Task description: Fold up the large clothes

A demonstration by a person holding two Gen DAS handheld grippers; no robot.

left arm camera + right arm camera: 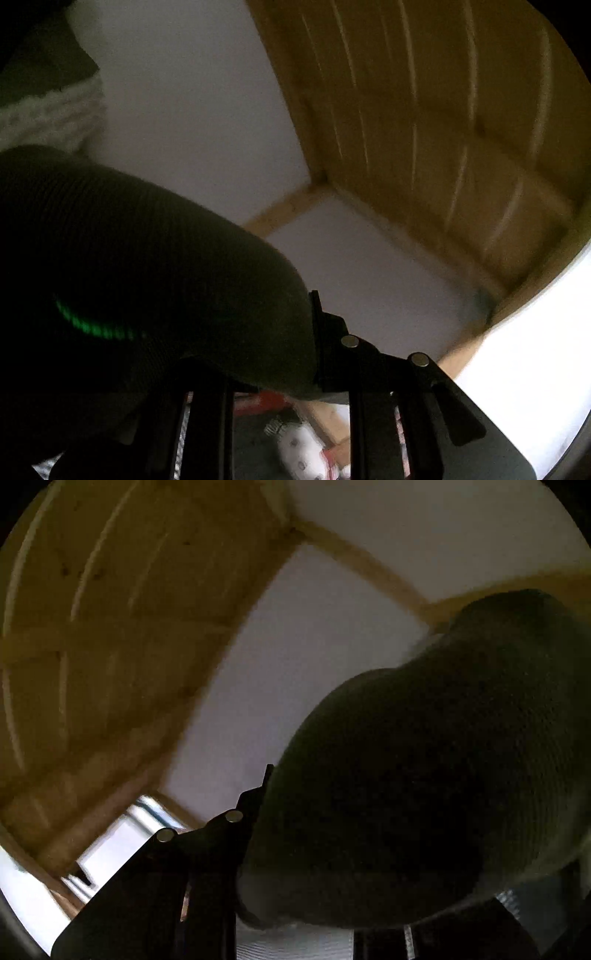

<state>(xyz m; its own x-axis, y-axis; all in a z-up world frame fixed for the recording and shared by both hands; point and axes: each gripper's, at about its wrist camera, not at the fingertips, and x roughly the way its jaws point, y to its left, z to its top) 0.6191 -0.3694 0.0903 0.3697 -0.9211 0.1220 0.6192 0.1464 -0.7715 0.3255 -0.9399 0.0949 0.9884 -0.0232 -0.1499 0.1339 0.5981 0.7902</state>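
Left hand-held gripper (295,369) w/ dark green knit garment (147,258) bunched at 9 o'clock, apparently clamped. Right hand-held gripper (295,849) likewise grips it at 3 o'clock. Wooden ceiling (443,110) overhead.

The dark green garment (147,258) swallowed the left gripper's (295,350) near finger, so whether it was clamped could not be told. On the right gripper (295,849), the same knit (424,775) buried one finger. Both cloth bulges ran off the frame edges. A pale spotted thing (303,450) below was too blurred to name.
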